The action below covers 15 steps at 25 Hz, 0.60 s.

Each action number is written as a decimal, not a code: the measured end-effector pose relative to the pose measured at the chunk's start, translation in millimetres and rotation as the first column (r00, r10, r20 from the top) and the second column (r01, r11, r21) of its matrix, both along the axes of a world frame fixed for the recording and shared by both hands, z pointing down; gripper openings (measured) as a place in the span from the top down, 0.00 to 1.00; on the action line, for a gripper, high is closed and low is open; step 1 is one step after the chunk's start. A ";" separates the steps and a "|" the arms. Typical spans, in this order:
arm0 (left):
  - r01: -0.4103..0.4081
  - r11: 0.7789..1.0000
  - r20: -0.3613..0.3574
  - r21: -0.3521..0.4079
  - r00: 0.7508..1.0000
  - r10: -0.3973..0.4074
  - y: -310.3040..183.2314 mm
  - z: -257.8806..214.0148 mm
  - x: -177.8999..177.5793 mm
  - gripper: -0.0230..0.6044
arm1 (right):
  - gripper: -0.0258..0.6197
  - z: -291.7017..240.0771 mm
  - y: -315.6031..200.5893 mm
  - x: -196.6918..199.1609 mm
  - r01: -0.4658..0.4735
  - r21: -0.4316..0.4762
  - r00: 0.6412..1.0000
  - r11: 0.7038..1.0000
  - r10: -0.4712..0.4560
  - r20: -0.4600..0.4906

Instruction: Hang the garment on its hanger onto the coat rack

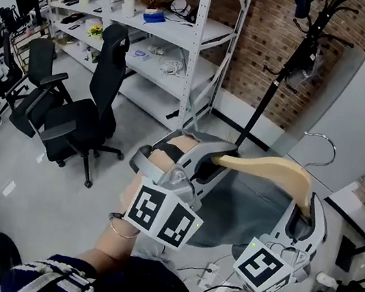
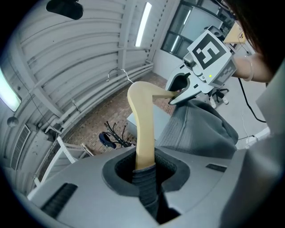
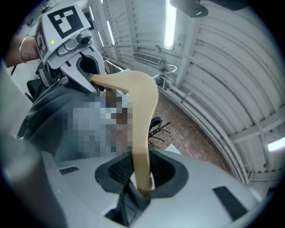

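A pale wooden hanger (image 1: 269,169) with a metal hook (image 1: 322,146) carries a grey garment (image 1: 248,208) that hangs below it. My left gripper (image 1: 211,162) is shut on the hanger's left end, and my right gripper (image 1: 308,215) is shut on its right end. In the left gripper view the hanger arm (image 2: 143,129) and a fold of grey cloth run into the jaws of the left gripper (image 2: 144,171). The right gripper view shows the hanger (image 3: 143,116) pinched by the right gripper (image 3: 142,187). The black coat rack (image 1: 283,72) stands beyond the hanger, by the brick wall.
Two black office chairs (image 1: 79,121) stand on the floor to the left. White metal shelving (image 1: 180,37) with small items fills the back. A tilted white panel (image 1: 359,123) leans right of the rack. A power strip (image 1: 209,275) and cables lie on the floor below.
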<state>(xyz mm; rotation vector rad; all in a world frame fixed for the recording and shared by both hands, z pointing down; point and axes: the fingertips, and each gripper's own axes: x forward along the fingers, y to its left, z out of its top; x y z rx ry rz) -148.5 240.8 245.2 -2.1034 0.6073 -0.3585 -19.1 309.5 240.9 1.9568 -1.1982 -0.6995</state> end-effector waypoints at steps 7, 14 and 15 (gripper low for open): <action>-0.004 1.000 0.007 -0.010 1.000 0.004 -20.2 5.8 20.4 0.88 | 0.82 5.3 -20.1 20.1 0.000 -0.002 1.000 1.000 0.000 0.002; -0.026 1.000 0.003 -0.018 1.000 0.026 -74.0 11.8 53.8 0.88 | 0.82 9.4 -70.9 51.7 -0.021 -0.005 1.000 1.000 0.021 -0.005; -0.031 0.999 0.001 -0.017 1.000 0.031 -83.9 11.0 59.7 0.88 | 0.82 8.7 -80.5 57.5 -0.026 -0.008 1.000 1.000 0.026 -0.006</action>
